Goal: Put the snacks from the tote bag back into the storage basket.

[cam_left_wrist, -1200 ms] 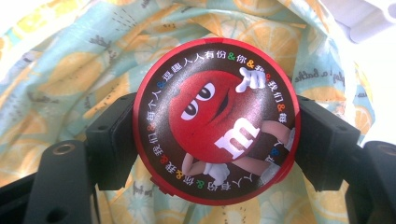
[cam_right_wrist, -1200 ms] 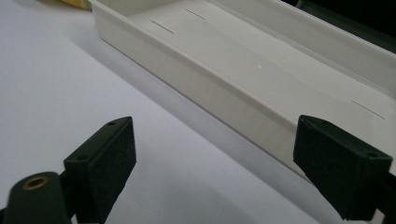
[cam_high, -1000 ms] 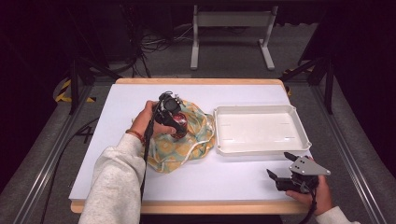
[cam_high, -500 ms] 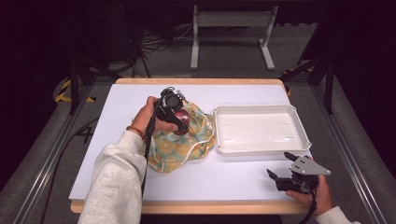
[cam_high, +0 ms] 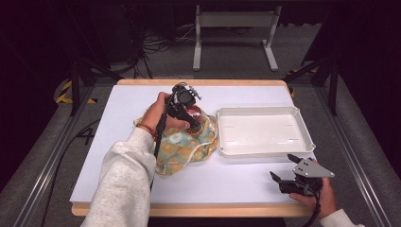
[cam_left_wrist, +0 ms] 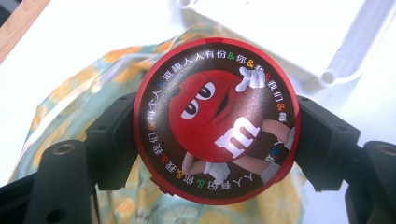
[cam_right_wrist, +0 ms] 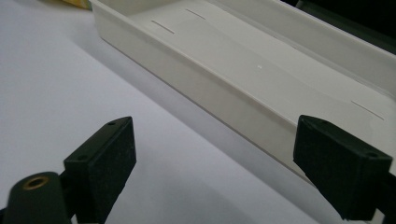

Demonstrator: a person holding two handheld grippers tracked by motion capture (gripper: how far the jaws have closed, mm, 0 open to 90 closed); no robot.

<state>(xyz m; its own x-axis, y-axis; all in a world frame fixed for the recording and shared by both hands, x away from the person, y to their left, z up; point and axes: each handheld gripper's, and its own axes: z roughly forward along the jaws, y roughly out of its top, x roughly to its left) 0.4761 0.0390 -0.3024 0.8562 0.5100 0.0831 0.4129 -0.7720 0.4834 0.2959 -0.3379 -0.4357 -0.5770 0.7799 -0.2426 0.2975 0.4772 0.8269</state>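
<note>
Left tool (cam_left_wrist: pixel 215 140) clamped on round red candy tin (cam_left_wrist: pixel 215 121).
It hangs above the yellow-green patterned cloth (cam_high: pixel 182 149); right tool (cam_high: pixel 283 168) gapes apart beside the white plastic tray (cam_high: pixel 265 149).

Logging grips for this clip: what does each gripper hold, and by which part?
The left gripper clamps the round red tin by opposite sides of its rim; the right gripper is open, holding nothing.

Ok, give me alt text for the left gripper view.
The left claw grips a round red candy tin by its rim, a cartoon candy character on its lid. Beneath lies a yellow-patterned cloth, with a white tray beyond.
</note>
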